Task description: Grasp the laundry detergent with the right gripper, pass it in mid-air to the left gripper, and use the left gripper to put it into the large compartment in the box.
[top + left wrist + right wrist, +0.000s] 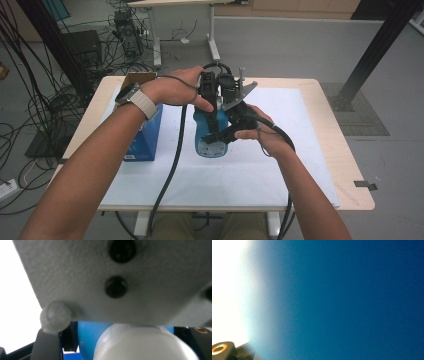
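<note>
White tabletop | blue bottle lies lengthwise, cap far | both claws meet there

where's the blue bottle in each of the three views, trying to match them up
High view: the blue bottle stands mid-table on the white mat, between both grippers.
Left gripper view: bottom centre, blue body behind its white cap, under a grey plate.
Right gripper view: a close, blurred blue surface, probably the bottle.
Shared landmark: the bottle's blue body.
</note>
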### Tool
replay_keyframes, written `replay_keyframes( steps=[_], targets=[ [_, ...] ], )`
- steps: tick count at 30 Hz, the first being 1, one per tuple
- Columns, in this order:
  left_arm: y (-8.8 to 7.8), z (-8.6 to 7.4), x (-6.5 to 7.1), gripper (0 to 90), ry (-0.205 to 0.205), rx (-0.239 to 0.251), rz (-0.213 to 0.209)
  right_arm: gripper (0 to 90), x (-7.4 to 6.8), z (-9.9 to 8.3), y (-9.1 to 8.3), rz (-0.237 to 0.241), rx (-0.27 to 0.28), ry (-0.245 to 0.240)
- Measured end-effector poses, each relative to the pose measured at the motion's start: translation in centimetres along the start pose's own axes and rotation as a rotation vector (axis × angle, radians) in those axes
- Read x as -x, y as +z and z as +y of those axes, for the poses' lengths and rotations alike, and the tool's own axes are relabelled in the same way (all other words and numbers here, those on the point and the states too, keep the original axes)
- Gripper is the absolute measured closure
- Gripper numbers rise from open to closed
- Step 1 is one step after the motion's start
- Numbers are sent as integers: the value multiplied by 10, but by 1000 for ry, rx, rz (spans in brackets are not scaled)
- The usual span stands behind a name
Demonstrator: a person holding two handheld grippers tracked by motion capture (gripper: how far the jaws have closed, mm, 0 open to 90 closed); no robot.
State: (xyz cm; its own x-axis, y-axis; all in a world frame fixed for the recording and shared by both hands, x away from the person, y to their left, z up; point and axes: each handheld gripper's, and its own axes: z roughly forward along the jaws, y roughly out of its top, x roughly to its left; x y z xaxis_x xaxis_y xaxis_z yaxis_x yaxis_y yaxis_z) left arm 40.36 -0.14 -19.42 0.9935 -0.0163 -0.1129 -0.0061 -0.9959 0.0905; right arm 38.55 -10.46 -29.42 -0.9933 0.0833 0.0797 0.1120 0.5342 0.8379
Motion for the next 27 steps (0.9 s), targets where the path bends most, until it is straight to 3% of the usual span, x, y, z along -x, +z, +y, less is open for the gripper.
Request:
replay_keyframes(
  steps=[5, 27],
  targets=[
    [0, -1, 1, 383, 1, 7, -6, 439, 0, 0, 1, 0, 4, -12],
    [0, -2, 4, 393, -3, 10, 7, 440, -2, 1, 1, -2, 1, -20]
  ],
)
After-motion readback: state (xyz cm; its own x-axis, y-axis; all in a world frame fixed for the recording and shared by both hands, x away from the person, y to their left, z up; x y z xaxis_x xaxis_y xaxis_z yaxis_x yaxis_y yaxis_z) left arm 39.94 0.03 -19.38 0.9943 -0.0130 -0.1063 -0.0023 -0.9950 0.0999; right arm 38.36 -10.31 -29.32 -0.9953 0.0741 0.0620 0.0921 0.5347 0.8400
